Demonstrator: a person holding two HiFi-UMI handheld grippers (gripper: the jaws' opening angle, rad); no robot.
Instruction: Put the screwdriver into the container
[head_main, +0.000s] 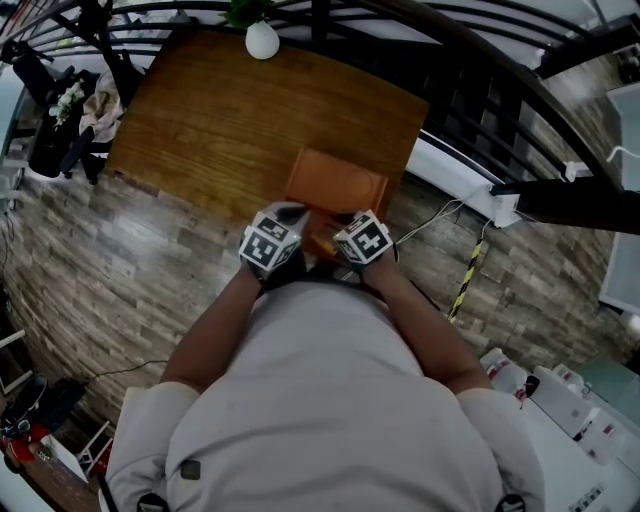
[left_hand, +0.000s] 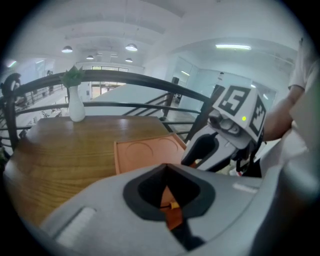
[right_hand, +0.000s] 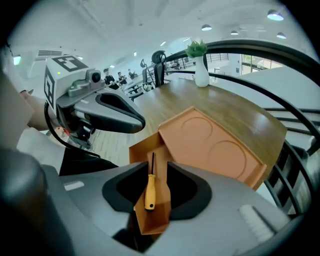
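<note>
Right gripper view: right gripper (right_hand: 152, 167) has its jaws parted, and the gap frames a narrow end compartment of the orange container (right_hand: 215, 145). The screwdriver (right_hand: 149, 190) lies lengthwise in that compartment, yellow handle toward the camera and dark shaft pointing away toward the container's main body. Nothing grips it. Whether the jaw faces touch the compartment walls is not resolvable. Beyond the compartment rises a flat, tilted orange panel with two pressed circles. The left gripper's dark jaw hangs over the floor just left of the container's front wall, apart from it. Left gripper view: left gripper (left_hand: 165, 167) has its jaw tips together with nothing clamped. Through the hollow behind the tips a strip of orange shows, with a small yellow spot (probably the handle end, too small to confirm). Head view: both marker cubes sit side by side just off the near edge of the wooden table (head_main: 200, 130), forearms drawn in close to the torso. The container rests at that edge, directly ahead of the grippers. A white vase (head_main: 262, 40) with a green sprig stands at the far edge by the dark railing (head_main: 470, 90).
</note>
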